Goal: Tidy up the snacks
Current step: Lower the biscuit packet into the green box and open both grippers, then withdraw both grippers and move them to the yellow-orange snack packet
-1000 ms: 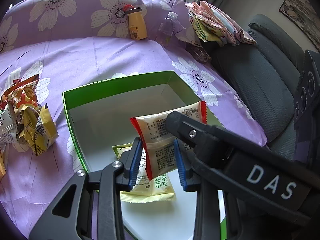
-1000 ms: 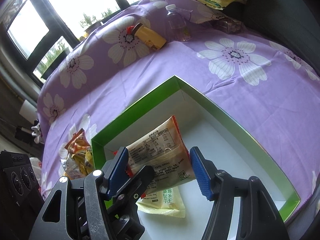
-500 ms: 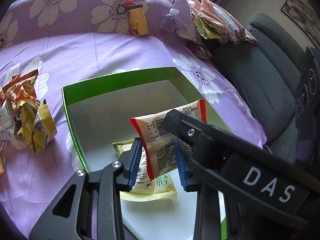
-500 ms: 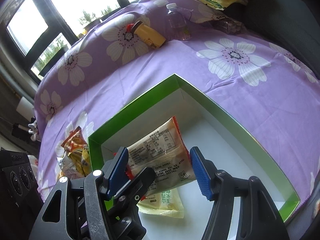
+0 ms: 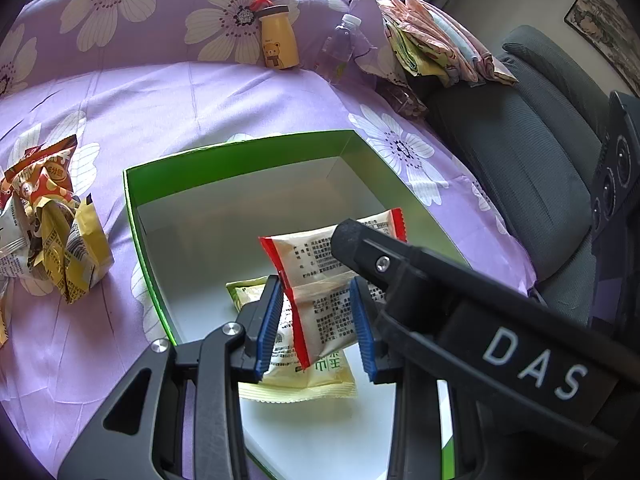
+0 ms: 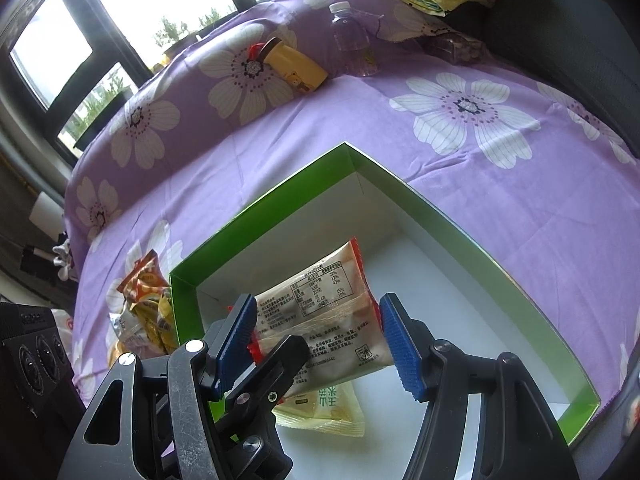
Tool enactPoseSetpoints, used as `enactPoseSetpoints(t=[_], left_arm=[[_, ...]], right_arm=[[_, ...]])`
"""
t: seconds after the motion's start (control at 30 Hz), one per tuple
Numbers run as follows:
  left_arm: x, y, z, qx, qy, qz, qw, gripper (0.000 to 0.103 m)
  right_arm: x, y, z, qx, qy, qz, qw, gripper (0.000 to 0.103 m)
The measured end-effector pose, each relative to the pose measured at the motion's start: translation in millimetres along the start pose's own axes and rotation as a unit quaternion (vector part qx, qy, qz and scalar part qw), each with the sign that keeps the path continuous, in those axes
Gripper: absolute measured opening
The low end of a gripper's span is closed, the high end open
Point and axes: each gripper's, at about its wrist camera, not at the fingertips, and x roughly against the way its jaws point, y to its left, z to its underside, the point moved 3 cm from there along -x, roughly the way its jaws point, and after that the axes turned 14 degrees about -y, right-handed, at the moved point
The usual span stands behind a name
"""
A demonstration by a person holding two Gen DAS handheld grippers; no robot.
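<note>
Purple flowered cloth covers the surface under the green box (image 5: 240, 156), above which both grippers clamp their fingers (image 5: 269, 322) on one red-edged snack packet (image 5: 320, 280); uneven release could drop it skewed onto the yellow packet (image 5: 316, 380).

L claw (image 5: 316, 320) pinches red-edged snack pkt (image 5: 324, 280) over green box (image 5: 240, 152) w/ yellow pkt (image 5: 296, 380) inside.

a box (image 5: 240, 160) sits on the bedspread (image 5: 180, 100), with one packet (image 5: 296, 376) lying flat inside near its front and another packet (image 5: 320, 284) held above that one. a pile of snack bags (image 5: 48, 224) lies left of the box. behind the box, a flask (image 5: 278, 38) and a bottle (image 5: 340, 48) stand side by side, with folded cloths (image 5: 436, 56) to their right.
</note>
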Motion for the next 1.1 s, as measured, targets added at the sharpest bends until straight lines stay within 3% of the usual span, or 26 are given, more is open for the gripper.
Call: enactPoseSetpoints(t=[0.43, 0.8, 1.0, 1.1], left_arm=[[15.9, 6.3, -1.9, -0.001, -0.015, -0.007, 0.9999, 0.035], [79.3, 34.0, -17.3, 0.001, -0.072, -0.023, 0.9972, 0.041], [124.7, 73.4, -21.2, 0.007, -0.100, -0.059, 0.9932, 0.056], [143.4, 99.9, -20.4, 0.007, -0.107, -0.087, 0.9904, 0.069]], right_arm=[[2.4, 5.0, -0.2, 0.014, -0.005, -0.001, 1.000, 0.066], [20.2, 20.2, -6.1, 0.039, -0.049, 0.014, 0.998, 0.066], [33.9, 38.3, -4.9, 0.054, -0.071, -0.003, 0.996, 0.068], [42.5, 52.0, -1.8, 0.077, -0.088, -0.006, 0.993, 0.078]])
